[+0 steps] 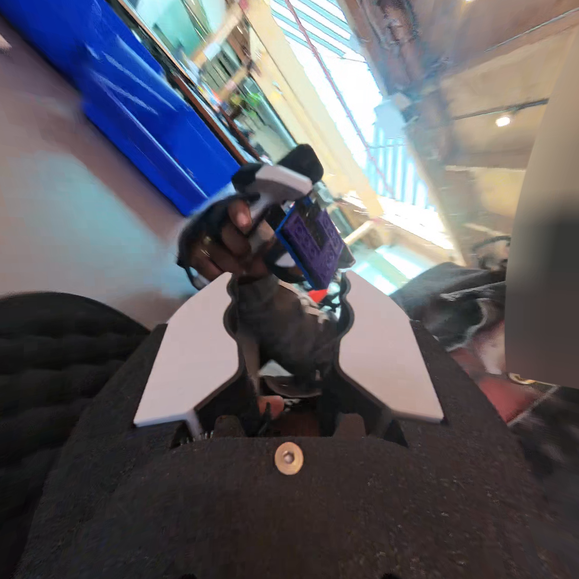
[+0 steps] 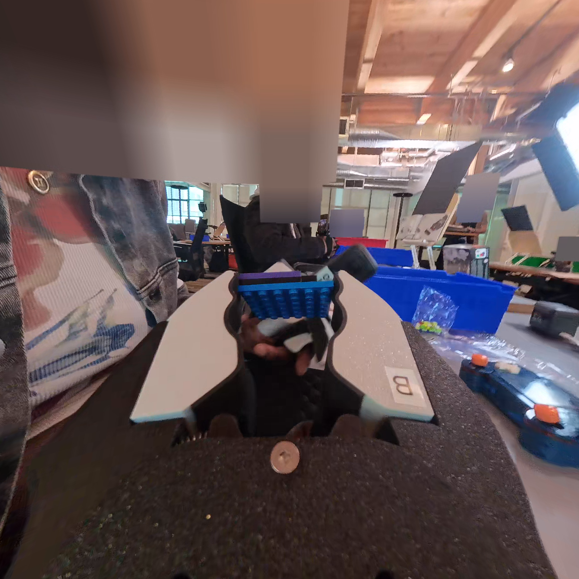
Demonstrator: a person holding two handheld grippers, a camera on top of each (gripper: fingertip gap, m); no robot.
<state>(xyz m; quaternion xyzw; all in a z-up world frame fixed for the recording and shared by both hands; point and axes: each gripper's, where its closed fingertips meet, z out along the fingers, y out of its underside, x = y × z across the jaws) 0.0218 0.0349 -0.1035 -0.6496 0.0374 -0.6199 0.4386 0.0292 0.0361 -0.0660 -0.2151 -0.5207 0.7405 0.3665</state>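
My right gripper [image 2: 285, 282] is shut on a blue studded plate [image 2: 285, 300], whose side edges sit against both fingers. Purple bricks [image 2: 269, 275] sit on the plate's far face. In the left wrist view the same plate [image 1: 294, 257] shows with the purple bricks [image 1: 316, 247] facing me, held up in the air by the other gripper and a hand [image 1: 232, 247]. My left gripper [image 1: 288, 275] is open and empty, its tips just below the plate's lower corner. The left gripper and its hand [image 2: 272, 344] show below the plate in the right wrist view.
Blue bins [image 2: 438, 291] stand on the grey table [image 2: 513, 326] at the right, and one [image 1: 131, 103] shows in the left wrist view. A clear bag of small pieces [image 2: 434, 310] and a dark blue device with orange buttons [image 2: 517, 394] lie nearby. A person's jacket [image 2: 94, 250] is close at the left. Across from one pair of fingers to the other is roughly 4 cm.
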